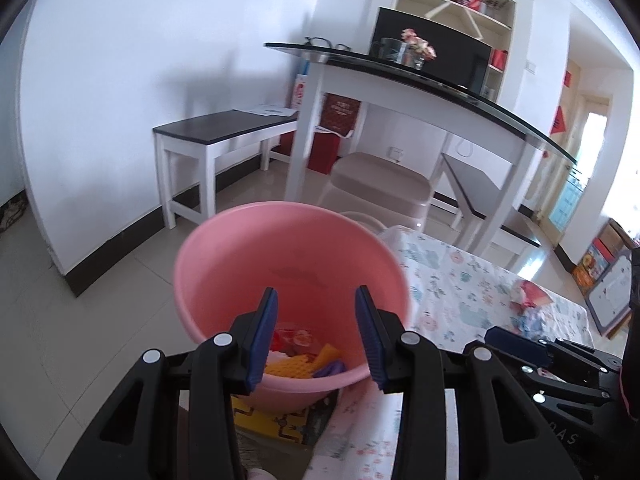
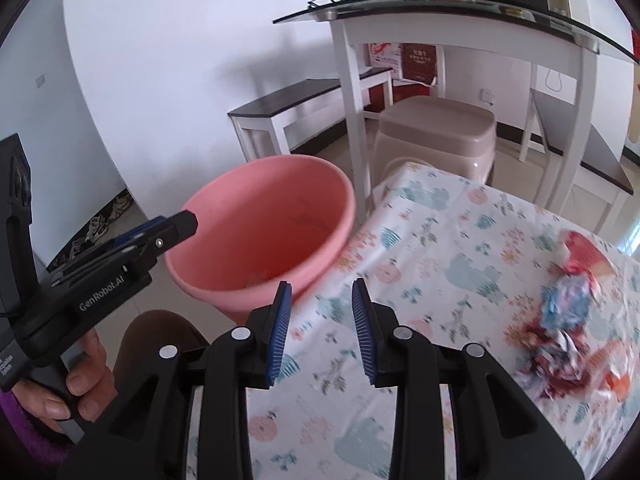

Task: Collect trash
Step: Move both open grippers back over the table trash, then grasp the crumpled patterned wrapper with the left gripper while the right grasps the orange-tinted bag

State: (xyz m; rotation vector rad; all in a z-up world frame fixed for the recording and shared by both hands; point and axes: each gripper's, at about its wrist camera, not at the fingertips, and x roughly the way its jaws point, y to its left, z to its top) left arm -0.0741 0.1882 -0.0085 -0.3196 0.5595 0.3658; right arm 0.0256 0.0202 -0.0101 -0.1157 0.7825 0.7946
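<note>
Standing upright, mouth up, the pink bucket [image 1: 288, 280] shows wrappers [image 1: 304, 356] inside only from the left gripper [image 1: 316, 332]; the right gripper [image 2: 322, 330] sees crumpled trash [image 2: 572, 320] on the tablecloth [image 2: 440, 240]; both jaws gape empty.

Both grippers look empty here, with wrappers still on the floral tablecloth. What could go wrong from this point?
1. The crumpled wrappers lie in a loose, overlapping pile; the open right gripper may pinch only one or scatter the rest.
2. The pads could snag the tablecloth along with a wrapper and drag it.
3. The pink bucket sits beside the table edge, so a hasty release could miss its rim.
</note>
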